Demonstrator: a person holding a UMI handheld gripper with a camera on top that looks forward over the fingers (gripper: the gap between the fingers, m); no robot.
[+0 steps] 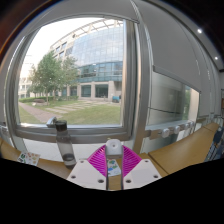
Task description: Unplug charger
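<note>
A small white charger (113, 146) sits between my two fingers, its rounded end sticking out just past the fingertips. My gripper (113, 152) is shut on it, with both magenta pads (98, 160) pressing against its sides. A narrow labelled part of the charger shows in the slit between the pads. It is held up in the air, facing a large window (80, 70). No socket or cable can be seen.
The window sill (60, 140) runs just beyond the fingers, with a dark window handle (55, 124) on the frame at the left. A wooden table top (195, 148) lies to the right. Outside are grass, trees and a glass building.
</note>
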